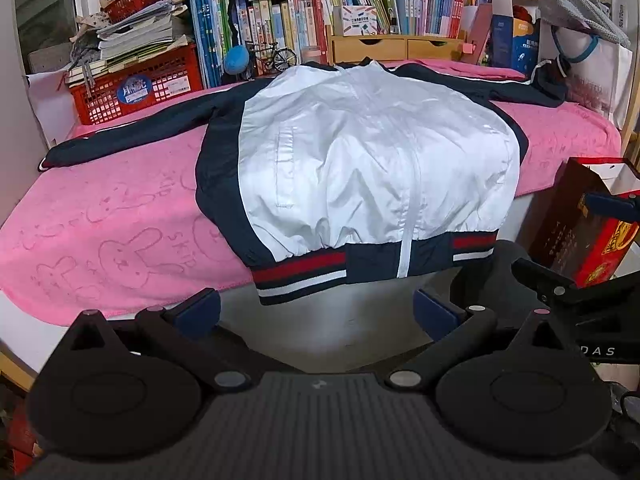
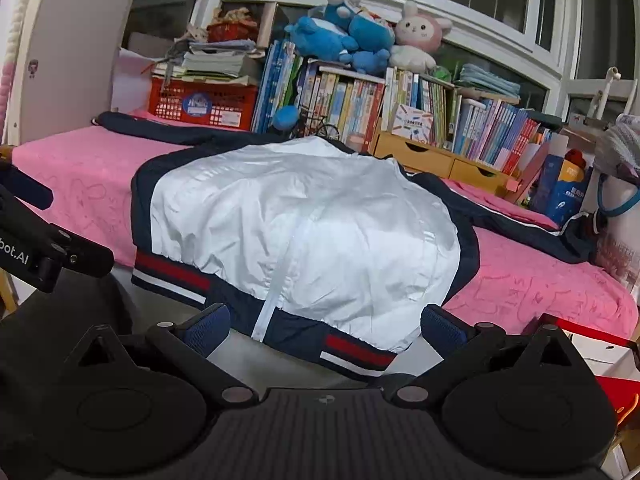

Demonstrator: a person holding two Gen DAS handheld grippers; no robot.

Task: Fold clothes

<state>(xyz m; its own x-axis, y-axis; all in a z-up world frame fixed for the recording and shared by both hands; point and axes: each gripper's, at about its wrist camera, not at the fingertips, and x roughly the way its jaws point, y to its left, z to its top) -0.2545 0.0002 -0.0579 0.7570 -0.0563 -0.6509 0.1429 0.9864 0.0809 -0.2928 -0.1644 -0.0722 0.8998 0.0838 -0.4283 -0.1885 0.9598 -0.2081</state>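
Observation:
A white and navy jacket (image 1: 372, 168) lies spread front-up on a pink towel (image 1: 112, 216), sleeves stretched out to both sides. Its red, white and navy striped hem (image 1: 304, 276) hangs over the table's near edge. My left gripper (image 1: 318, 314) is open just short of that hem, nothing between its blue-padded fingers. In the right wrist view the same jacket (image 2: 304, 232) fills the middle, and my right gripper (image 2: 326, 330) is open right at the hem (image 2: 352, 350), holding nothing. The jacket's right sleeve (image 2: 516, 220) runs toward the bags at the far right.
Books (image 1: 288, 20), a red crate (image 1: 136, 84) with stacked papers, wooden drawers (image 1: 396, 46) and plush toys (image 2: 352, 36) line the far side. A red and brown box (image 1: 584, 224) stands right of the table. The other gripper's black body (image 2: 36, 248) shows at left.

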